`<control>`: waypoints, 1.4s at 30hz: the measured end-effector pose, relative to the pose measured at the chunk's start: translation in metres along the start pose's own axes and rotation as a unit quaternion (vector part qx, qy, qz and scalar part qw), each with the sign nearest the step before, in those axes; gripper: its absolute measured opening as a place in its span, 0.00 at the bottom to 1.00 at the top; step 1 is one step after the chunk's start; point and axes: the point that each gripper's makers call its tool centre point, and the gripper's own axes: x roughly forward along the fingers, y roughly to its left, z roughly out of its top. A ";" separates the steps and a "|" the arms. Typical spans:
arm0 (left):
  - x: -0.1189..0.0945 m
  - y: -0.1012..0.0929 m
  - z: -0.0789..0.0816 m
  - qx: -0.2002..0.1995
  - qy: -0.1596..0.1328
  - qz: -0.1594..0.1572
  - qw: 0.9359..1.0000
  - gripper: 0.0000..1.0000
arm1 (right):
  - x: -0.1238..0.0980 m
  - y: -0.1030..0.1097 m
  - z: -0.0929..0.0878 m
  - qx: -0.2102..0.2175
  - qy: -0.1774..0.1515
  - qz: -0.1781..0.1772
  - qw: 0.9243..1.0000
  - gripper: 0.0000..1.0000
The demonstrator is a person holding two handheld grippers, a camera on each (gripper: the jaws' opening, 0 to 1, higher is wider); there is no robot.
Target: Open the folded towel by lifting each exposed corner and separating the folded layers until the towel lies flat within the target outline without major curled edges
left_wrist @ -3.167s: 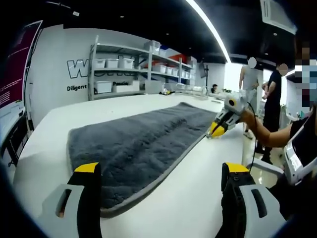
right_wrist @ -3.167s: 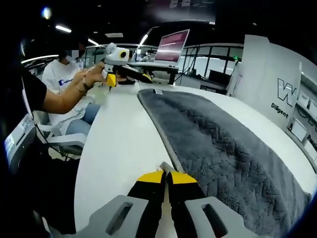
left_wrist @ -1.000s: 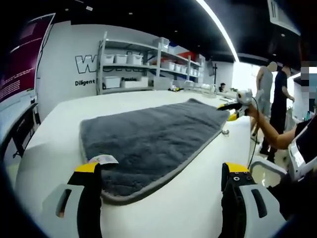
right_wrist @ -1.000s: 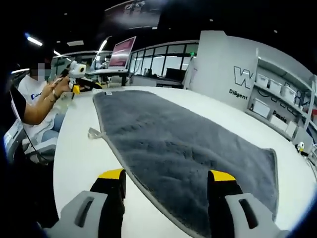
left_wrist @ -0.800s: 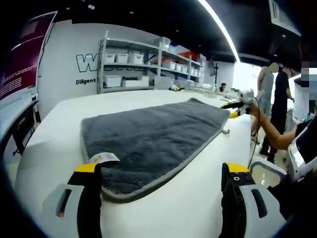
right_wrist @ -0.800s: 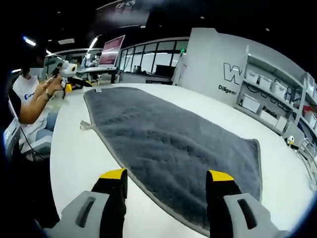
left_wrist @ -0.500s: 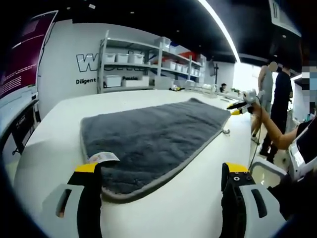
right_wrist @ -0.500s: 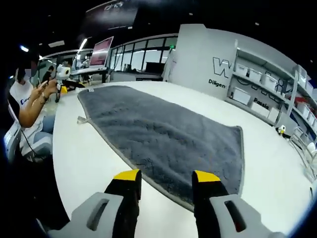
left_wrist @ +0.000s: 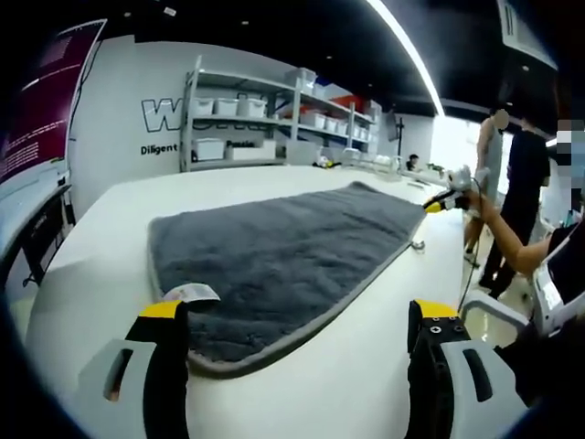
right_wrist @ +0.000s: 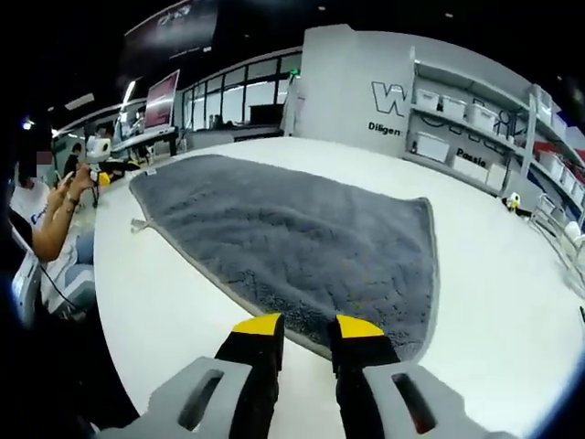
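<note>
- Table (left_wrist: 384, 366): large white surface, carrying the towel; bare white margin visible on every side of the cloth in both views. No target outline could be made out on it.
- Towel (left_wrist: 274, 251): grey plush with a paler bound edge, spread in 1 apparent layer on the table. Long axis ran from the left gripper's end to the right gripper's end. In the right gripper view the towel (right_wrist: 292, 247) lay directly ahead of the jaws, near edge just beyond the tips. The surface looked broadly flat; the near hem in the left gripper view appeared slightly raised. Judged close to fully opened.
- Left gripper (left_wrist: 297, 311): 2 yellow-tipped jaws spread wide, holding nothing, raised over the towel's near short end. That end lay between and ahead of the jaws. In the right gripper view the left gripper (right_wrist: 96, 151) was seen far off, in the person's hand beyond the far end.
- Right gripper (right_wrist: 306, 326): jaws drawn nearly together with a narrow gap, nothing between them, tips just short of the hem. The nearer tool to that corner. In the left gripper view the right gripper (left_wrist: 448, 197) hung beyond the far right corner, clear of the cloth.
- Label (left_wrist: 190, 292): small white tag at the towel's near corner, just beside the left gripper's left jaw.
- Loop (right_wrist: 139, 224): small hanging tab projecting from the long edge onto the table.
</note>
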 end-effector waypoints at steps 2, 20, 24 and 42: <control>0.000 -0.001 0.001 -0.001 -0.002 -0.001 1.000 0.98 | 0.002 0.000 -0.003 0.006 0.007 0.000 1.000 0.13; 0.001 -0.003 0.000 0.001 -0.003 0.000 1.000 0.98 | -0.005 0.005 -0.015 0.025 0.024 0.019 0.999 0.09; 0.002 -0.004 -0.002 0.001 -0.002 -0.001 1.000 0.98 | -0.006 -0.001 -0.005 0.004 0.010 0.005 1.000 0.18; 0.005 0.004 -0.002 0.002 -0.012 0.003 1.000 0.98 | 0.077 -0.084 0.082 -0.006 -0.056 -0.082 0.995 0.33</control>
